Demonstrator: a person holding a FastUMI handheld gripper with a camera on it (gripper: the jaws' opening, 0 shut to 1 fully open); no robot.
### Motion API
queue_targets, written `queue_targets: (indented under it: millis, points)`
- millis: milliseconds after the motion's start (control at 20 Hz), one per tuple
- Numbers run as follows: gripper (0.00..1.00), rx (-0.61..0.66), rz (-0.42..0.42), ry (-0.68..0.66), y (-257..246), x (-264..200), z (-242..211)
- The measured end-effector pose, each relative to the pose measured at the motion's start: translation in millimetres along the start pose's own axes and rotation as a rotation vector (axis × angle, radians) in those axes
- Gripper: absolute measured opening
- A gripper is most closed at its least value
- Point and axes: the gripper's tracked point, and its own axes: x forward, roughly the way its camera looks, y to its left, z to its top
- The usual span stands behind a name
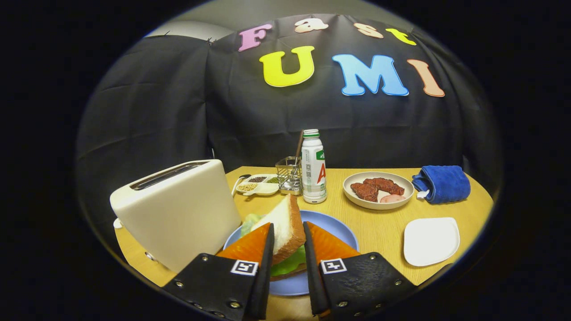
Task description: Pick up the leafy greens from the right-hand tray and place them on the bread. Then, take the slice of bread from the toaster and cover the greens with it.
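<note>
While the gripper (287,249) hangs low over the near edge of the surface (379,232), its two fingers stand a narrow slice-width apart with one slice of bread (285,223) between them. That slice is tilted, its long axis running from the fingers up and away toward the far side, its lower end down among the leafy greens (290,264). Both fingers seem to flank its crust closely, though whether they truly press on it I cannot tell from here.

Under the greens a brown edge shows, which I take for a second slice of bread, all of it on one blue plate (334,227). A further bit of green peeks out on the left beside the toaster (178,209). So the greens already lie on the plate's stack, and the tilted slice sits right over them; I judge it needs only to be laid flat to cover them.

Just left stands the one toaster, its slots too shallowly seen to tell what they hold. To the right lies one white tray (430,240). Farther off: one bottle (313,167), one wire caddy (287,176), one seasoning dish (258,185), one plate of meat (378,189), one blue cloth (441,183).
</note>
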Motion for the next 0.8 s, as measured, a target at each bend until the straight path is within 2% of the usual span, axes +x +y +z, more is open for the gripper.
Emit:
queue_targets:
  millis: [50, 100, 500, 800]
  points:
    - [0.45, -0.025, -0.017, 0.011, -6.4, 1.6, -3.7]
    - [0.46, -0.035, -0.025, 0.023, -9.0, 2.6, -6.2]
    - [0.46, -0.021, -0.029, -0.005, -17.2, -2.3, 1.1]
    - [0.46, -0.036, -0.096, -0.09, -53.8, -26.7, 22.2]
